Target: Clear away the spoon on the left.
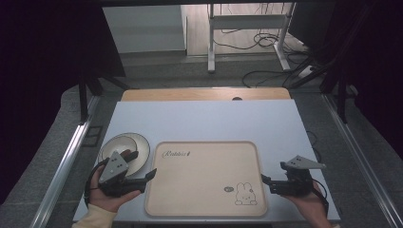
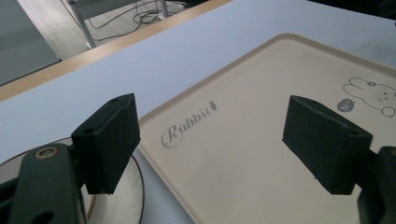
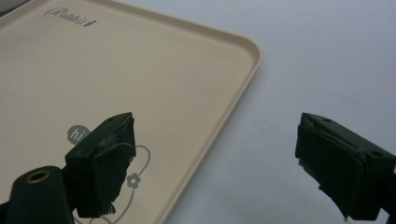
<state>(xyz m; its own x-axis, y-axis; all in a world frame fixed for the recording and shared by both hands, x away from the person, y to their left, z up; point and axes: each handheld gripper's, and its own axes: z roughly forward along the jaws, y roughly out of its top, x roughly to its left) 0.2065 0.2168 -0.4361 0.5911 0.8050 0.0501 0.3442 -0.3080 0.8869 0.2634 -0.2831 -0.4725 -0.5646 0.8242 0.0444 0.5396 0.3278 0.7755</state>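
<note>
A beige tray (image 1: 204,175) printed with "Rabbit" and a small rabbit drawing lies in the middle of the pale table (image 1: 204,121). Left of it sits a cream plate (image 1: 135,145) with a dark rim. My left gripper (image 1: 145,182) is held over the plate's near side, open and holding nothing, its jaws pointing at the tray's left edge. In the left gripper view the gripper (image 2: 217,144) frames the tray (image 2: 261,107), with the plate (image 2: 126,200) at bottom left. My right gripper (image 1: 274,172) is open and holding nothing beside the tray's right edge. In the right gripper view its jaws (image 3: 219,158) straddle the tray's corner (image 3: 140,70).
A wooden strip (image 1: 204,94) runs along the table's far edge. Beyond it on the floor stand a white desk frame (image 1: 247,21) and loose cables (image 1: 266,40). Metal rails (image 1: 66,161) flank the table. Bare tabletop (image 3: 327,60) lies right of the tray.
</note>
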